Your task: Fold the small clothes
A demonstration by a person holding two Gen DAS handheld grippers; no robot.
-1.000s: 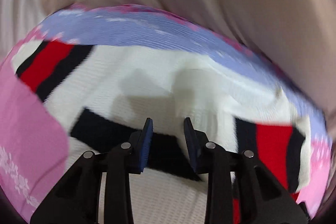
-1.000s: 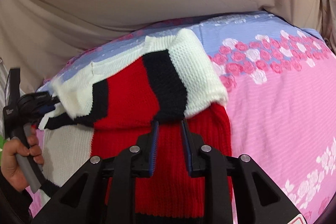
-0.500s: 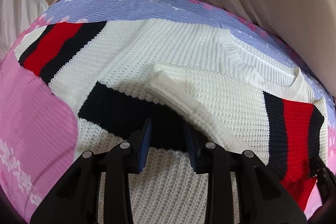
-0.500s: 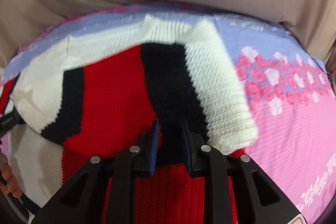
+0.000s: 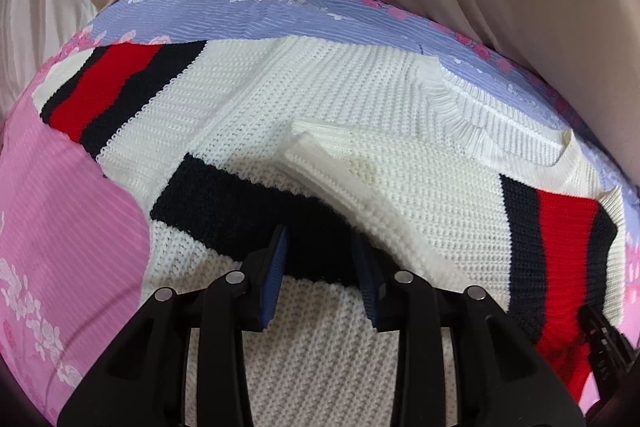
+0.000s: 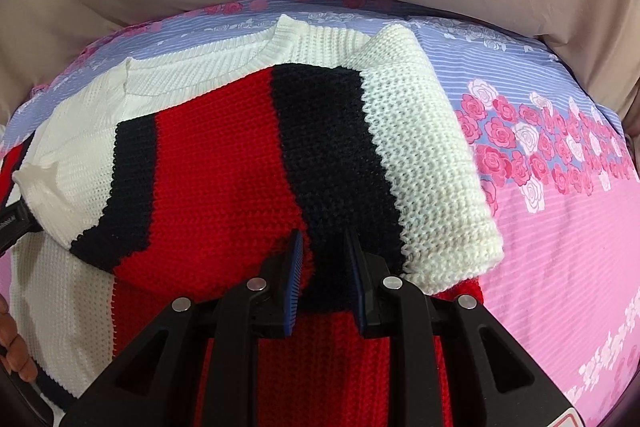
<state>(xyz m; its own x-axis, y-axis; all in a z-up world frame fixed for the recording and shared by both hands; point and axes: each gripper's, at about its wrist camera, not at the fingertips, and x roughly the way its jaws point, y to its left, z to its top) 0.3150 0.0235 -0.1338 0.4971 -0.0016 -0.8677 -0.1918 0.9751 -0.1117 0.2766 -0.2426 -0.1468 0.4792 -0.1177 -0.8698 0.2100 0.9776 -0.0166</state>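
**Counting what is here**

There is one sweater (image 5: 360,115). It has two sleeves, and each sleeve has one red stripe between two dark stripes. There is one flowery bed sheet (image 6: 560,227) under it. There are two grippers, the left gripper (image 5: 322,247) and the right gripper (image 6: 324,247). Each has two blue pads.
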